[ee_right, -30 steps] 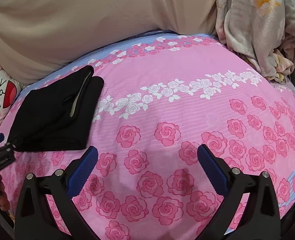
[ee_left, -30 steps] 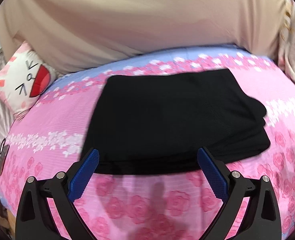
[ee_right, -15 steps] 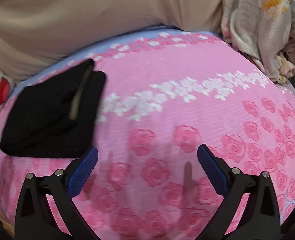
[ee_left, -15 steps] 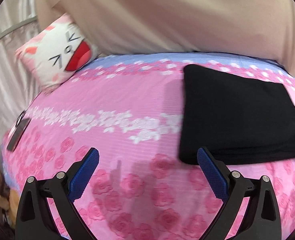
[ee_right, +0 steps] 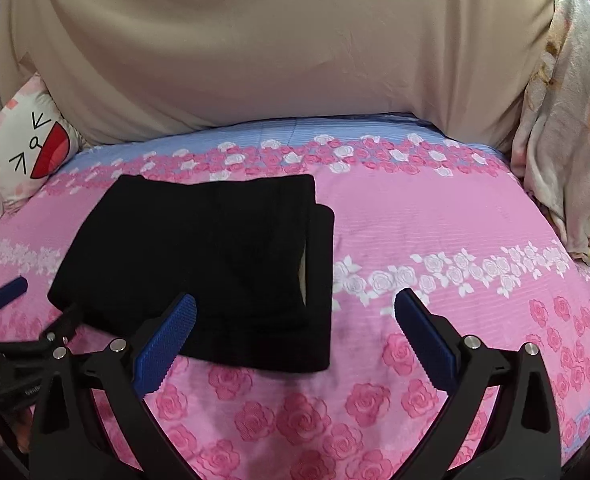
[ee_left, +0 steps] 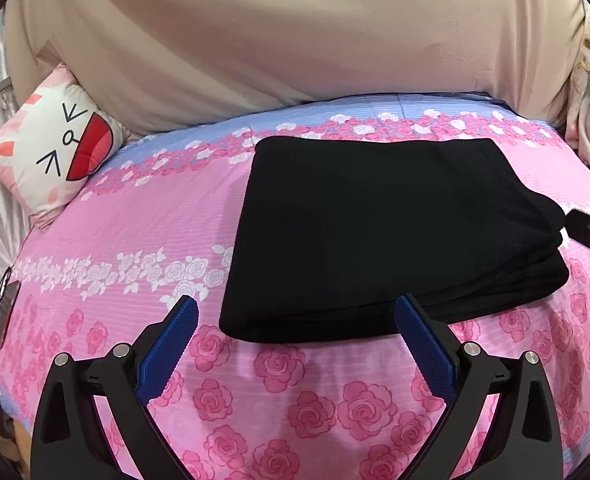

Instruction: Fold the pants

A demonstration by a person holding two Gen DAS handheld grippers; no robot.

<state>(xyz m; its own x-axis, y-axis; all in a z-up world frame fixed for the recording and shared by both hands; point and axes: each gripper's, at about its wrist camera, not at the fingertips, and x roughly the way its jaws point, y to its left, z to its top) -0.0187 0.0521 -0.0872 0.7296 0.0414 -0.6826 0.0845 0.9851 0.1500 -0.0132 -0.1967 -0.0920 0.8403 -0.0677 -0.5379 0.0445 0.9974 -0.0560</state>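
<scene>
The black pants (ee_left: 383, 232) lie folded into a thick rectangle on the pink rose bedspread (ee_left: 107, 232). My left gripper (ee_left: 297, 320) is open and empty, just above the bed at the near edge of the pants. My right gripper (ee_right: 295, 316) is open and empty, near the front right corner of the pants (ee_right: 207, 264). The folded layers show at the pants' right edge. Part of the right gripper shows at the right edge of the left wrist view (ee_left: 589, 232), and the left gripper shows at the left of the right wrist view (ee_right: 11, 292).
A cartoon-face pillow (ee_left: 51, 152) lies at the back left. A beige cover (ee_left: 295, 40) rises behind the bed. A floral blanket (ee_right: 567, 120) is heaped at the right. A small dark object (ee_left: 3, 316) lies at the bed's left edge.
Both grippers have swung back toward the pants. The left view moved right from the bare bedspread, and the right view moved left, so the pants sit nearer the centre. The pants have not moved.
</scene>
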